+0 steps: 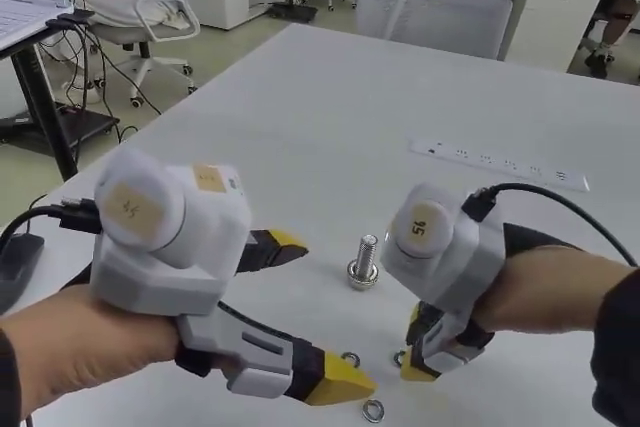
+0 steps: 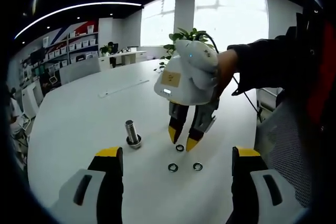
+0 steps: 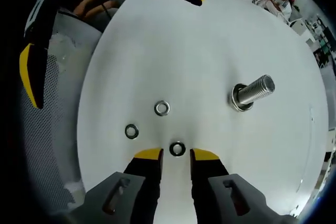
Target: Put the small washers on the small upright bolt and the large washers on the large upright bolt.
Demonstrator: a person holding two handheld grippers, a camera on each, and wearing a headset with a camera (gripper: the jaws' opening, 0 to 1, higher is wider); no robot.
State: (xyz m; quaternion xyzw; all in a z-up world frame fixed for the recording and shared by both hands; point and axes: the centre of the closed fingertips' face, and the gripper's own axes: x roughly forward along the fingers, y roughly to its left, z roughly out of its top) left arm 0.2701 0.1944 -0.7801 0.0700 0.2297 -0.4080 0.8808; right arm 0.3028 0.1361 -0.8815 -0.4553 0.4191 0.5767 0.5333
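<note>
Barely started: one seated washer (image 3: pixel 237 101) rings the upright bolt (image 3: pixel 252 93); three loose washers (image 3: pixel 162 108) lie on the bench (image 3: pixel 210 35). Right hand-held gripper (image 3: pixel 177 155), slightly parted, straddles the nearest washer (image 3: pixel 177 148) ungrasped; left hand-held gripper (image 2: pixel 177 152) released, empty.

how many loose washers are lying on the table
3. The first washer lies at the tips of the right tongs; second washer beyond it; third washer left of that in the right gripper view. The bolt may hold another at its base.
</note>
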